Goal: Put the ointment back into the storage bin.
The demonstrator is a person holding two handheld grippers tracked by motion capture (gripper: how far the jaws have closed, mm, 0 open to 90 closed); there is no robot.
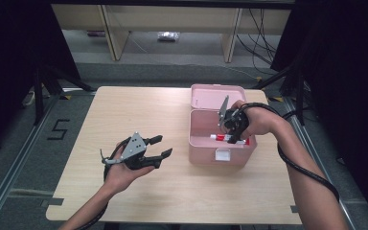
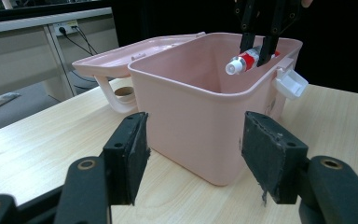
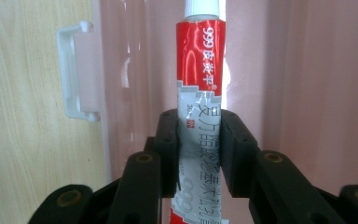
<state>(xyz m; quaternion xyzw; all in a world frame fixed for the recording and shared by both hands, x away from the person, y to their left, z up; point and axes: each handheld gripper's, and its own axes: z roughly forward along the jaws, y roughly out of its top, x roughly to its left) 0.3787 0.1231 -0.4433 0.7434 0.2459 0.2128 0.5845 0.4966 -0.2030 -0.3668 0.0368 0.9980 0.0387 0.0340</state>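
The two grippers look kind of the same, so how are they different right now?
The left gripper is open and holds nothing; the right gripper is shut on a red and white tube. The left one hovers over the bare table, beside the pink box; the right one reaches into that box. Both have black jaws and sit in a hand.

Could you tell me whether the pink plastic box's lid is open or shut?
Open: the pink plastic box has its lid folded back flat on the table behind it.

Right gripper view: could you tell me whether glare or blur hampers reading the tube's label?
Right gripper view: the tube is sharp with legible print, and glare streaks only the pink box wall. High view: softer, with dark surroundings and the label unreadable.
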